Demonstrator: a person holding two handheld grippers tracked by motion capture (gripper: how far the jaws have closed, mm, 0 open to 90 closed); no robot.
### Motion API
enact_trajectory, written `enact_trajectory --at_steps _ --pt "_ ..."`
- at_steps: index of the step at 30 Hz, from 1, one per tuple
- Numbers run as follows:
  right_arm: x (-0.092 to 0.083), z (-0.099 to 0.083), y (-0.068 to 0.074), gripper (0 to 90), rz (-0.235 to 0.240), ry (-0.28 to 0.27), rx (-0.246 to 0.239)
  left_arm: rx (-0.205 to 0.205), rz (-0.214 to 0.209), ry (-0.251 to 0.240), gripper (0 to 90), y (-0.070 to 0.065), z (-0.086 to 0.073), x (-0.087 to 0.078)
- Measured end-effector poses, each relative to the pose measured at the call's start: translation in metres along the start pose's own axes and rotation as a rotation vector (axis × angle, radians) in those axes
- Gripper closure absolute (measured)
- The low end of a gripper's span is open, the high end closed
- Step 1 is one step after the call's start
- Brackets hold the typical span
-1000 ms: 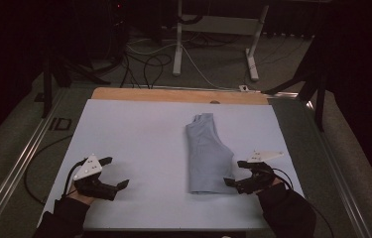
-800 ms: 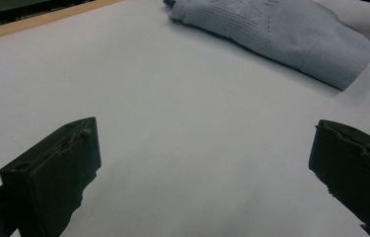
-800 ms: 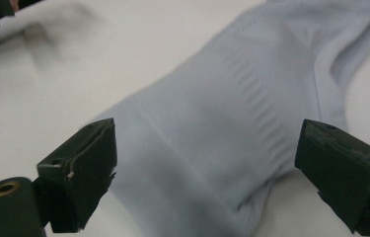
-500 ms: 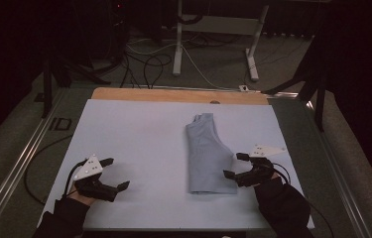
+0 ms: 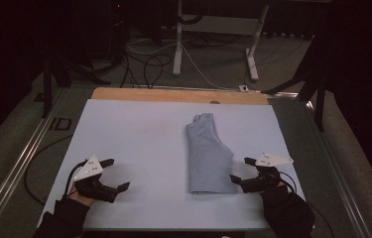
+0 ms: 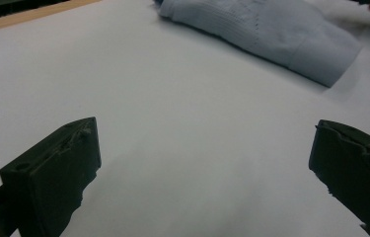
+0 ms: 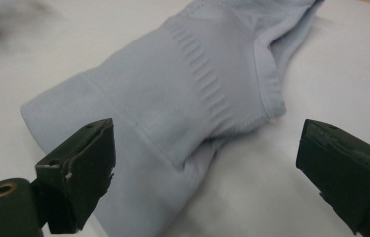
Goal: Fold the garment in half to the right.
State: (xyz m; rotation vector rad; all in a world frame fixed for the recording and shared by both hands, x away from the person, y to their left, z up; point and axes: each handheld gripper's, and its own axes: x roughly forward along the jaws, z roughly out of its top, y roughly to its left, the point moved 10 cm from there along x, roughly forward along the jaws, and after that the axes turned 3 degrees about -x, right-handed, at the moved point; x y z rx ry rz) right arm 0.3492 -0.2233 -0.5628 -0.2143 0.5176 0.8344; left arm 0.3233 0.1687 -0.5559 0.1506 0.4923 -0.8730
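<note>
I held my right gripper [image 5: 240,170] low over the table [image 5: 134,134], my forearm coming in from the near edge and my wrist bent so the jaws pointed inward across the surface. Its jaws stood wide apart with nothing between them. Just ahead of them lay the folded pale blue garment [image 7: 192,103]; one jaw hovered at its near hem corner, the other over bare table just off its side, and I could not tell whether either touched the cloth. From there the garment ran away from me, its narrower end farthest off.

My left gripper [image 5: 114,174] sat well apart from the garment, over bare table, my left hand [image 5: 82,196] underneath it near the table's near edge, the jaws aimed inward at a slant. Those jaws were also spread wide and empty. In the left gripper view the garment lay far ahead of them, toward the upper right.
</note>
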Motion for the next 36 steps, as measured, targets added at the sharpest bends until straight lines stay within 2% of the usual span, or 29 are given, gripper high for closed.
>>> enact_trajectory --at_steps 4,11,15,18,22,36 --pt "-0.004 -0.008 -0.001 8.1 0.003 -0.002 0.028 0.004 -0.013 -0.003 0.5 -0.003 0.000 0.001" --pt "-0.006 -0.018 0.004 8.2 -0.007 0.004 0.013 0.005 -0.018 -0.009 0.5 -0.004 0.000 0.000" --pt "-0.004 -0.017 0.003 8.2 -0.002 -0.010 0.013 0.001 -0.019 -0.010 0.5 -0.004 -0.001 0.000" --pt "0.002 -0.016 0.003 8.2 0.001 -0.012 -0.015 0.005 -0.015 -0.007 0.5 -0.005 -0.001 0.000" --pt "0.007 -0.015 0.002 8.2 -0.002 -0.018 -0.020 0.010 -0.013 -0.005 0.5 -0.005 -0.002 0.001" --pt "0.002 -0.017 -0.001 8.2 -0.023 -0.014 -0.003 -0.004 0.002 -0.023 0.5 0.000 0.000 -0.003"
